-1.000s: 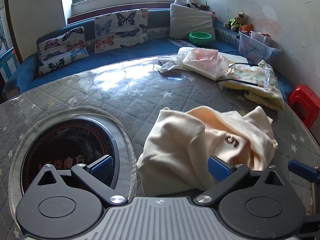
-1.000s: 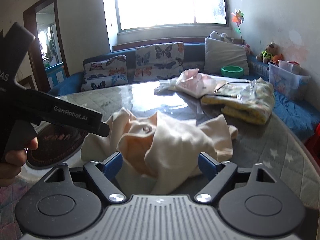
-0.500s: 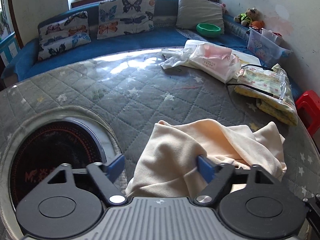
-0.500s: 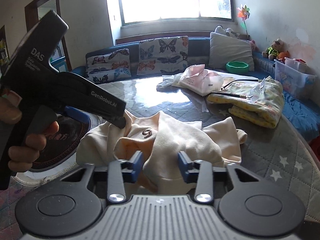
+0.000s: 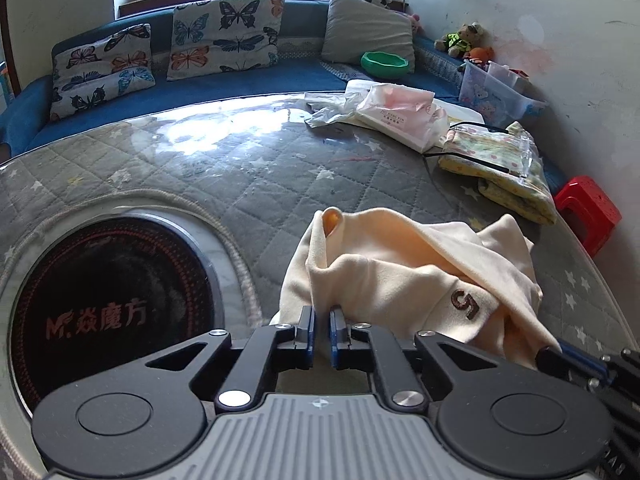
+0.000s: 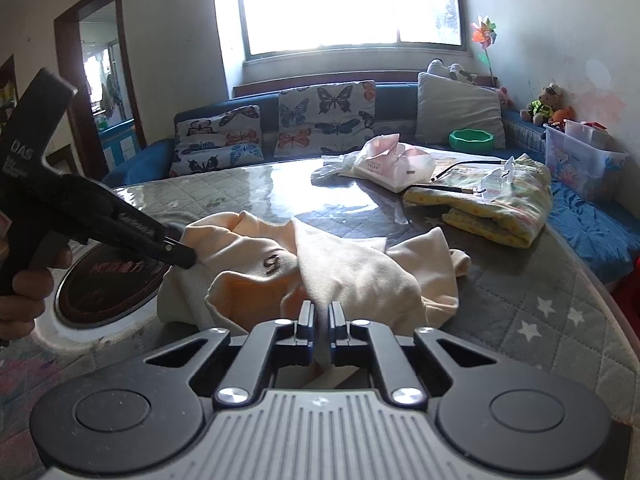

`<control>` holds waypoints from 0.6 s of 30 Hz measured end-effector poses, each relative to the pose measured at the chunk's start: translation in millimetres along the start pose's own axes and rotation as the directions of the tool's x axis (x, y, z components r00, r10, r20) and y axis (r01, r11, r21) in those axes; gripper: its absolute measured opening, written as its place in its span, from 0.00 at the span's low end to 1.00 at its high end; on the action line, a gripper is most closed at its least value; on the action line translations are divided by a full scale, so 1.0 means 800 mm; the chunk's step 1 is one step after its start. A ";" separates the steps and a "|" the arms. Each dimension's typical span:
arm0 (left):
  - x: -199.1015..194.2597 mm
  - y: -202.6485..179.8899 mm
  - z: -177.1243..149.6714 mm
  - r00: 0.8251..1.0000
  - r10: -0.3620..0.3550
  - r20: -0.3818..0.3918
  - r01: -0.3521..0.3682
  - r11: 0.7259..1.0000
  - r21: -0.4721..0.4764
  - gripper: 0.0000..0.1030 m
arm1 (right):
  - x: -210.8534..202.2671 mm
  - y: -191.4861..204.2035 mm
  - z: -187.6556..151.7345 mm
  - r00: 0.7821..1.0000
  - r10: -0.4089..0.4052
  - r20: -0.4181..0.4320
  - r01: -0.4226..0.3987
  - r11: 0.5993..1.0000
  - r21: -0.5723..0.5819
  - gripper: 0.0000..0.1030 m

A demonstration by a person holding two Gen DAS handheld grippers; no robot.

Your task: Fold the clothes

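Observation:
A crumpled cream garment [image 5: 404, 276] with a brown "5" mark lies on the grey quilted table [image 5: 248, 184]; it also shows in the right wrist view [image 6: 344, 272]. My left gripper [image 5: 321, 322] is shut on the garment's near left edge. My right gripper [image 6: 319, 320] is shut on a fold at the garment's near edge. The left gripper [image 6: 182, 250] shows from the side in the right wrist view, at the garment's left end. The tip of the right gripper [image 5: 560, 350] shows at the lower right of the left wrist view.
A round black cooktop [image 5: 108, 312] is set into the table at the left. A plastic bag with pink cloth [image 5: 400, 114] and a folded yellow blanket [image 5: 500, 168] lie at the far right. A blue sofa with cushions [image 5: 224, 34] runs behind. A red stool [image 5: 588, 210] stands right.
Both grippers went from open to shut on the garment's near edge. The garment has bunched up, and the "5" mark now faces the left wrist camera.

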State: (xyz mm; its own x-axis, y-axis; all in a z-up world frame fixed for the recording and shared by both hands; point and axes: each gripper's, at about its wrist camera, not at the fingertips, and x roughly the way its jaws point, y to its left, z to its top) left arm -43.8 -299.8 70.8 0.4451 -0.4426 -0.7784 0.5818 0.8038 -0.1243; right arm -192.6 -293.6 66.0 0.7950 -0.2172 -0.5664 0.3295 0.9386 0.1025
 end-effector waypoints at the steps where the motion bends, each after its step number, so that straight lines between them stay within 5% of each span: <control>1: -0.006 0.004 -0.006 1.000 -0.001 0.001 0.001 1.000 -0.001 0.08 | -0.006 0.001 -0.002 1.000 0.006 -0.002 -0.006 1.000 -0.005 0.03; 9: -0.050 0.039 -0.064 1.000 -0.019 -0.009 0.019 1.000 0.000 0.05 | -0.043 0.014 -0.016 0.998 0.053 -0.039 -0.055 0.996 -0.066 0.04; 12: -0.056 0.052 -0.077 1.000 -0.012 -0.020 0.012 1.000 -0.013 0.05 | -0.039 0.019 -0.004 0.999 0.051 -0.016 -0.053 0.994 -0.092 0.11; 14: -0.057 0.061 -0.080 1.000 -0.009 -0.025 0.008 1.000 -0.024 0.05 | -0.028 0.021 0.007 0.998 0.055 0.000 -0.055 0.994 -0.096 0.25; 18: -0.061 0.072 -0.072 1.000 0.017 -0.006 -0.017 0.999 -0.045 0.09 | 0.011 0.028 0.033 0.999 0.051 0.007 -0.049 0.990 -0.129 0.25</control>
State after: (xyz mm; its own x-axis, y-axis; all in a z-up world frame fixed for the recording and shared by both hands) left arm -70.7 -209.0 66.0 0.4508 -0.4263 -0.7842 0.5427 0.8285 -0.1384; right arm -164.8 -281.3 85.4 0.8143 -0.1714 -0.5545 0.2217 0.9748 0.0242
